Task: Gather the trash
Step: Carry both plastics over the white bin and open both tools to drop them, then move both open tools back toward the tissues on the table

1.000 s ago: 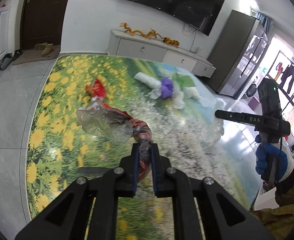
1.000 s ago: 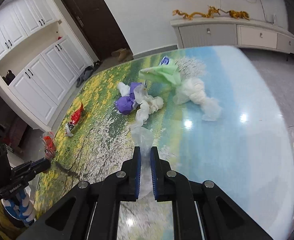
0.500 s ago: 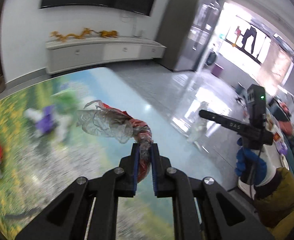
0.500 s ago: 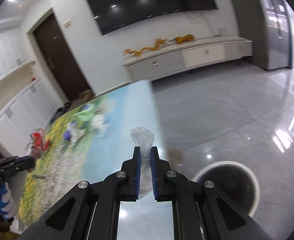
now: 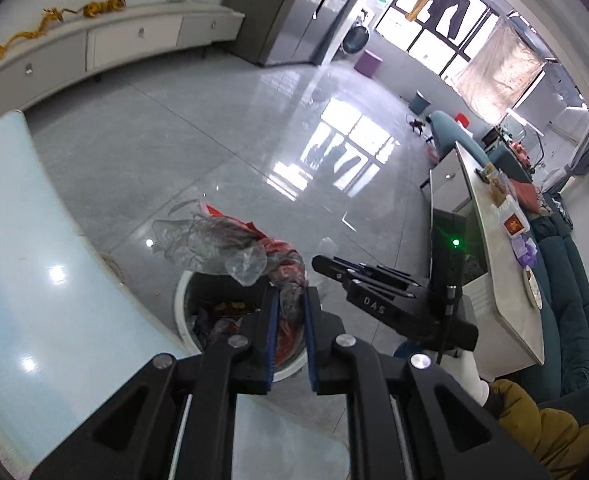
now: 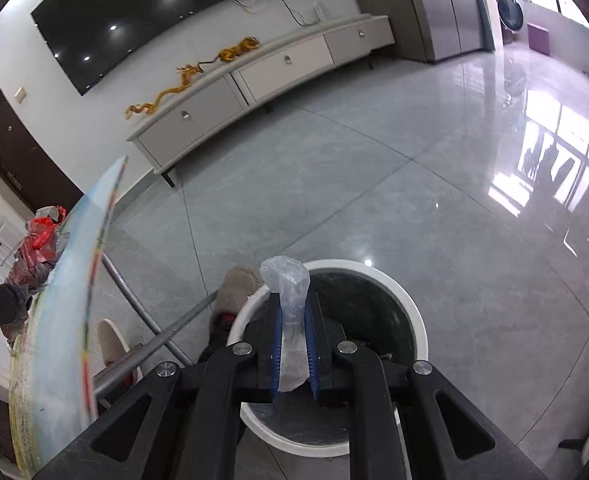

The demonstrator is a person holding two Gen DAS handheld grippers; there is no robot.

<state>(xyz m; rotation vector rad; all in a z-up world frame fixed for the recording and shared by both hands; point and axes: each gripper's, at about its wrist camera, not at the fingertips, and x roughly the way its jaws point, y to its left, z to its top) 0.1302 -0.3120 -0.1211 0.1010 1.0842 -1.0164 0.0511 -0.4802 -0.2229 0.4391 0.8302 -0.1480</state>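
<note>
Grey floor, bin (image 6: 414, 332); left gripper (image 5: 290, 312) pinches red wrapper (image 5: 282, 256), right gripper (image 6: 294, 320) clear bag (image 6: 288, 280).

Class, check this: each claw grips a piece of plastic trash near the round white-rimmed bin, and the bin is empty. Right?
Not quite. The left wrist view shows the round white-rimmed bin already holds trash. Otherwise correct: the left claw grips red-and-clear crumpled plastic, the right claw a clear plastic bag.

A crumpled red-and-clear plastic wrapper (image 5: 250, 252) is hanging above the round white-rimmed trash bin (image 5: 182, 312), already holding scraps. A crumpled clear plastic bag (image 6: 288, 292) is sticking upright over the same bin (image 6: 410, 320).
</note>
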